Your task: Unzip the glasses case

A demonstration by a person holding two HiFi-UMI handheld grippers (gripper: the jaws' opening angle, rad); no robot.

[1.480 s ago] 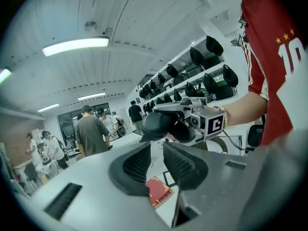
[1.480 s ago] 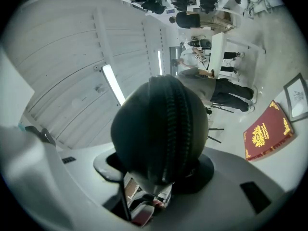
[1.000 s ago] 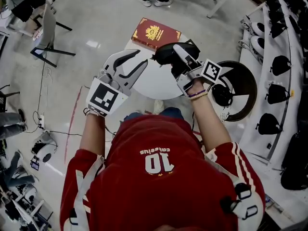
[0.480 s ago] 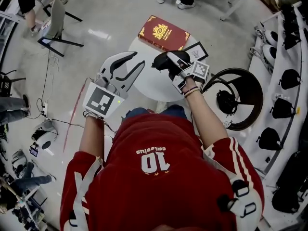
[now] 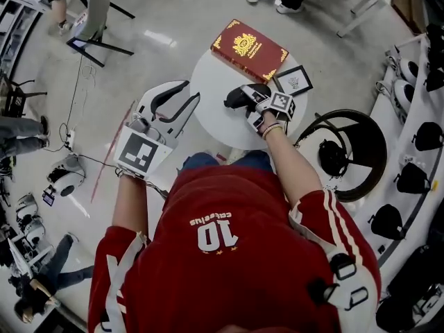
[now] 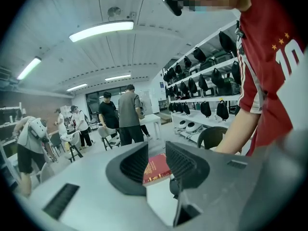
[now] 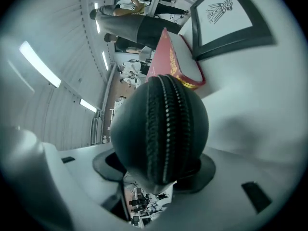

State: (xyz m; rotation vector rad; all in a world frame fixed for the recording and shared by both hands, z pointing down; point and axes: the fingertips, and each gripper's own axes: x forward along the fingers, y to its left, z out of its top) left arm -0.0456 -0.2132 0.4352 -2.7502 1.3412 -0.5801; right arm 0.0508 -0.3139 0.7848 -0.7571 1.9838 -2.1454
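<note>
The black glasses case (image 5: 239, 96) is over the round white table (image 5: 208, 106), next to a red book (image 5: 251, 48). My right gripper (image 5: 248, 103) is shut on the case from the near side. In the right gripper view the case's (image 7: 161, 124) zipper runs down its rounded end, between the two dark pads (image 7: 108, 163). The zipper pull is not visible. My left gripper (image 5: 187, 94) is open and empty, off the table's left edge and pointing toward it. In the left gripper view, the left gripper (image 6: 156, 160) frames the red book (image 6: 155, 168) between its jaws.
A small black-framed picture (image 5: 293, 82) lies on the table right of the case. A dark round chair (image 5: 354, 148) stands to the right, with shelves of black bags (image 5: 413, 179) beyond it. People and a chair (image 5: 94, 12) are farther off on the floor.
My right gripper has come down with the case to just above the table. The left gripper has sunk a little toward the table's left edge.
</note>
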